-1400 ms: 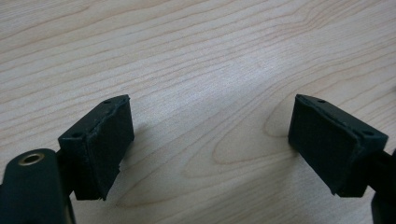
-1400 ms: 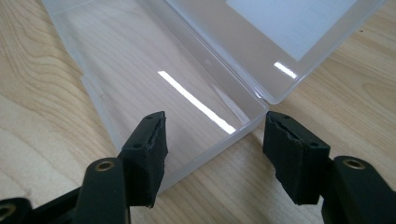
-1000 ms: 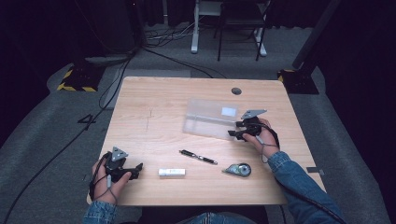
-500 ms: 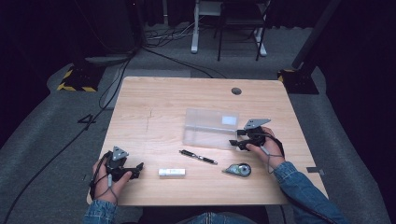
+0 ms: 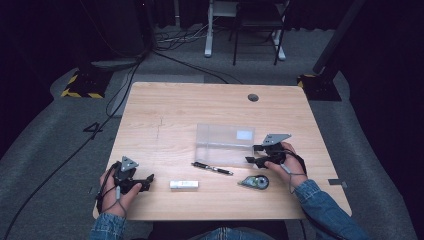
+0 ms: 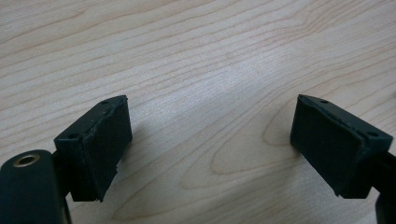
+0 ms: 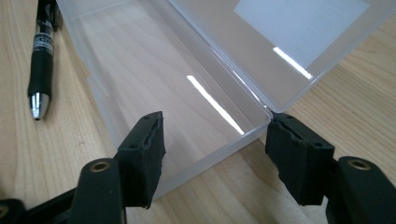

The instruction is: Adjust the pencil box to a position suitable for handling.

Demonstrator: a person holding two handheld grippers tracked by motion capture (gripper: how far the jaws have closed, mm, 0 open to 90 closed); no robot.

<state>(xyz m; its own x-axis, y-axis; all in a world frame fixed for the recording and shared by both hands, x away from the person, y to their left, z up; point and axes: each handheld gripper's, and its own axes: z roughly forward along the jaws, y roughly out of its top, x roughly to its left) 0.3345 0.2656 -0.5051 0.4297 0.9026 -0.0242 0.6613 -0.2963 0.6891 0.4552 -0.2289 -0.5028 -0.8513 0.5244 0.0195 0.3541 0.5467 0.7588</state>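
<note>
A clear plastic box (image 5: 220, 152) lies open at the middle of the wooden table (image 5: 165, 110), its lid (image 5: 227, 132) with a white label folded flat behind it. My right gripper (image 5: 252, 154) stands open at the box's right end. In the right gripper view its jaws straddle the near corner of the box (image 7: 154, 84), one over the inside and one outside by the hinge, with no pad pressing on it. The lid (image 7: 280, 51) lies beyond. My left gripper (image 5: 148, 181) rests open at the front left, with bare wood between its jaws (image 6: 210, 140).
A black pen (image 5: 212, 168) (image 7: 42, 56) lies just in front of the box. A small white stick (image 5: 183, 184) sits nearer the front edge, and a correction-tape dispenser (image 5: 255, 182) lies by my right hand. A cable hole (image 5: 253, 97) marks the table's far side.
The box's lid, tilted up a second ago, now lies flat behind the box. My right gripper has drawn back toward the front edge. The left gripper has kept still.
</note>
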